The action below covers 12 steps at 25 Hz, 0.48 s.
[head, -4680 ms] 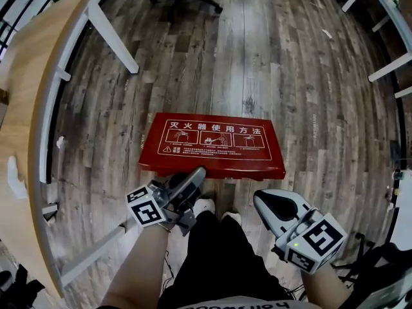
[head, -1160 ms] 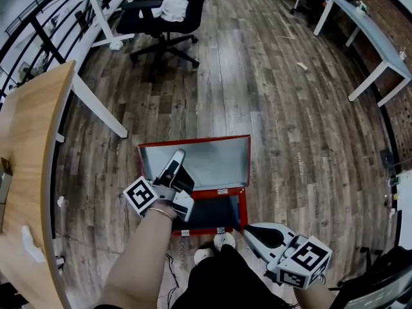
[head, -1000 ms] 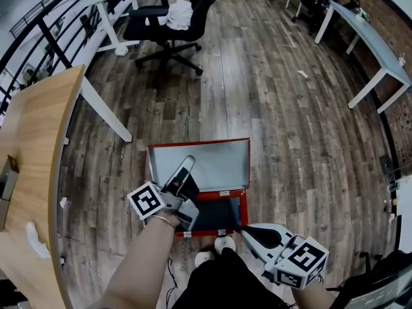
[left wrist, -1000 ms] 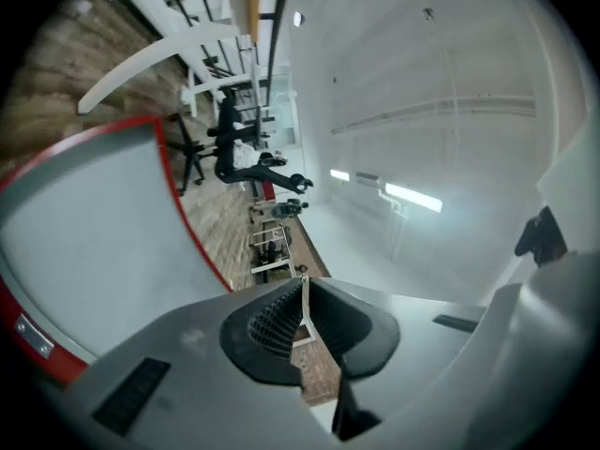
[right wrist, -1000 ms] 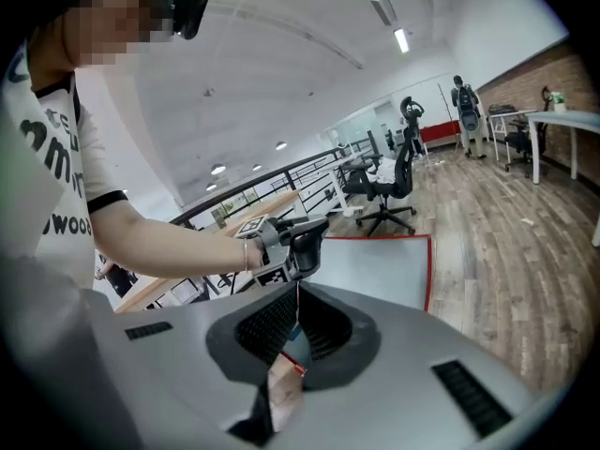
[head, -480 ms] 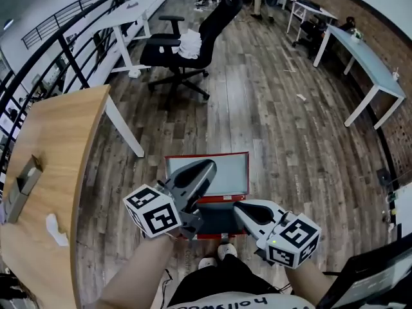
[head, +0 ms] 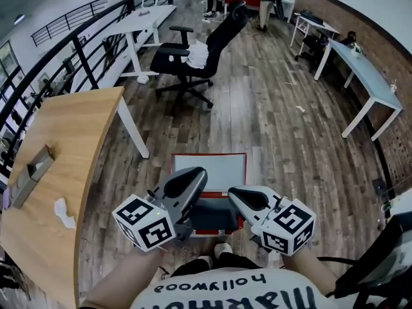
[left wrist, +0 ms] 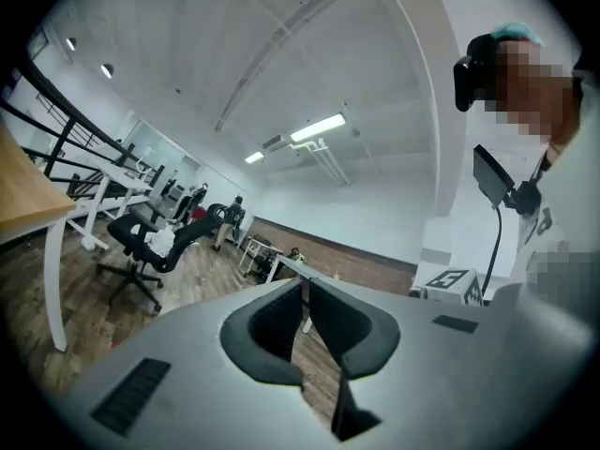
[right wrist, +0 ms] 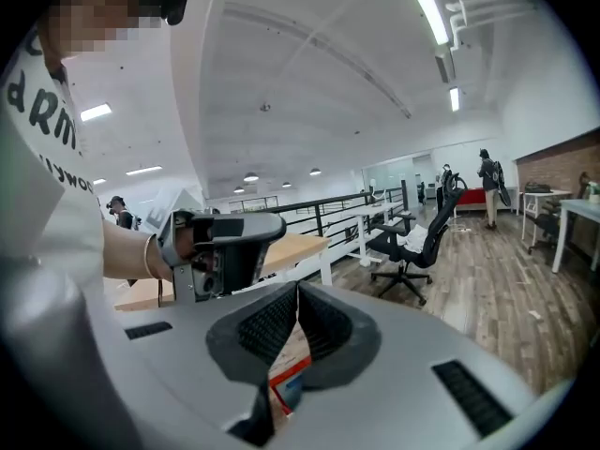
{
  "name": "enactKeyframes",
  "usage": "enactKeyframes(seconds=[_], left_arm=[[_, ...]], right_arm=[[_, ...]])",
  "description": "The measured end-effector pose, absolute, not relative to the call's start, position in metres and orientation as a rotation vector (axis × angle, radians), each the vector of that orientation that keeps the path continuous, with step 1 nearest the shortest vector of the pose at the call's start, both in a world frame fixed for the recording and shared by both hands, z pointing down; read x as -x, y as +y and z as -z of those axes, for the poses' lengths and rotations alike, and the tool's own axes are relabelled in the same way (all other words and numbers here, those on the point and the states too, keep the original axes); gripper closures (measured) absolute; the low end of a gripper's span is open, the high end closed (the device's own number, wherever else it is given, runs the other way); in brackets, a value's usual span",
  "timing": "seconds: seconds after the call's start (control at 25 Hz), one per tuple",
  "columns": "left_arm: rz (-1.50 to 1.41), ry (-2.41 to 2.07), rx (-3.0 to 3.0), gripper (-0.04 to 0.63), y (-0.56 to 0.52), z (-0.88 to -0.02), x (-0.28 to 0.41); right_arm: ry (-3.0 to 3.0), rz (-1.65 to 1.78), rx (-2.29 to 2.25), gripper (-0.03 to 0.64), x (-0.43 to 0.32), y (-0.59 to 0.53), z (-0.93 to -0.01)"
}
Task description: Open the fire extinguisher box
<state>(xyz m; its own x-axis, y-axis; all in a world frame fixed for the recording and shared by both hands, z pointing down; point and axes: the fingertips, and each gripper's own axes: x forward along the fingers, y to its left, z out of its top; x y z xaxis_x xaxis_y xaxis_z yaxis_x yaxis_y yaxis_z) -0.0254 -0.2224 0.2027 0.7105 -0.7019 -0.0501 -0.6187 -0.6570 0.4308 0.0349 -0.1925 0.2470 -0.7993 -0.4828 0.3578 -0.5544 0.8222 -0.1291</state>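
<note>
Pressing together at the tips, the jaws of the left gripper (left wrist: 305, 284) hold nothing; only floor shows through the narrow slit lower down. The right gripper (right wrist: 298, 289) is the same, its pads meeting at the tips with nothing pinched, and a strip of red and white, probably the box, shows through the gap beneath.

Both grippers are held up in front of the person, above the near half of the fire extinguisher box (head: 209, 168), which lies on the wooden floor (head: 290, 127) straight ahead and below the jaws. Its long axis runs left to right across the person's front. The lid (head: 212, 163) stands raised at the far edge, grey inside facing the person, with the dark interior in front of it partly hidden by the grippers.

Judging by this, the box is already open. Neither gripper touches it. The left tip reaches slightly further toward the lid, so it seems the nearer one. An office chair (head: 199, 53) stands well beyond the box, and a wooden table (head: 58, 159) to its left.
</note>
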Motion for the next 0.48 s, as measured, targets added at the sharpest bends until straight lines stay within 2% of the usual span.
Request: enactKeyframes(seconds=[0.24,0.48], left_arm=[[0.18,-1.223,-2.544,0.569,-0.2,-0.217,0.055],[-0.094,-1.353,-2.654,0.569,-0.185,-0.243,0.066]], right_arm=[[-2.68,-0.32,-0.809,0.606,-0.047,-0.181,-0.242],[-2.642,-0.292,-0.794,0.606,-0.046,-0.174,-0.257]])
